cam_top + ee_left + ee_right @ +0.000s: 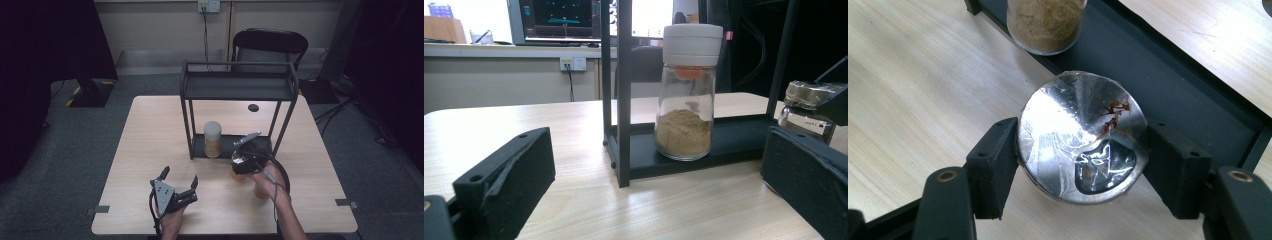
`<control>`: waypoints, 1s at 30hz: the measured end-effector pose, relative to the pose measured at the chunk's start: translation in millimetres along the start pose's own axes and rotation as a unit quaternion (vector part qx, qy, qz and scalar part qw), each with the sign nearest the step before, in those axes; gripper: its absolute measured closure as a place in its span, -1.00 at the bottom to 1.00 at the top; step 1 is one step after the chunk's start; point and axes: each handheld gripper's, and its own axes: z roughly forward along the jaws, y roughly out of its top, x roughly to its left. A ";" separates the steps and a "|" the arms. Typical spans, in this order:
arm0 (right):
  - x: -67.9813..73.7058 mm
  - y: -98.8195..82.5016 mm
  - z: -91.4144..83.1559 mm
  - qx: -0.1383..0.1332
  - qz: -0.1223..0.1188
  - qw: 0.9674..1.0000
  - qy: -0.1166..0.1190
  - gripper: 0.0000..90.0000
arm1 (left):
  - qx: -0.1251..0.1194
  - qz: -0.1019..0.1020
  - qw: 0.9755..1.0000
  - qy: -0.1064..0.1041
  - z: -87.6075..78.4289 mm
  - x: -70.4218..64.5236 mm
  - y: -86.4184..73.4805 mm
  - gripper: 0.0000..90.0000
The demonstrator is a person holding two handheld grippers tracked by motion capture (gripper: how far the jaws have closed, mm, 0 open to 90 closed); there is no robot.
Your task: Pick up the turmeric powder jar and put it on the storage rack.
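The table point(150, 150) carried a black two-tier rack point(235, 85), and on its lower shelf stood a glass shaker jar point(686, 95) with a white cap, part full of tan powder. You held the second jar, the foil-sealed jar point(1083, 135), at the front edge of that shelf, to the right of the shaker as the high view showed it. Your right gripper point(1083, 165) pinched it from both sides just under the rim, pads pressed firm against it. Your left gripper point(179, 181) sat well back near the table's front edge, jaws spread with nothing between them.

To seat the jar well, you needed to keep it upright, bring its base fully over the shelf lip, and leave a gap to the shaker so the two did not knock. Only then should you have let the jaws part, slowly.

The torn foil bore brown smears; neither jar showed any label or writing you could read
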 end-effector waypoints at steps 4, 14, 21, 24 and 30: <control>-0.4 0.2 -0.2 0.000 0.000 1.000 0.001 -0.25 | 0.000 0.000 1.000 0.000 0.0 0.0 0.0 -0.99; -0.7 -0.4 -1.4 -0.001 0.000 1.000 0.000 -0.24 | 0.000 0.000 1.000 0.000 -0.1 -0.1 -0.1 -0.99; -0.4 -0.3 -3.9 -0.003 -0.001 1.000 -0.001 -0.24 | 0.000 0.000 1.000 0.000 0.0 -0.1 0.0 -0.99; -0.3 -0.3 -4.5 -0.004 -0.002 1.000 -0.001 -0.24 | 0.000 0.000 1.000 0.000 -0.1 -0.1 -0.1 -0.99; -0.5 -0.3 -6.5 -0.008 -0.002 1.000 -0.001 -0.24 | 0.000 0.001 1.000 0.000 -0.1 -0.2 -0.1 -0.99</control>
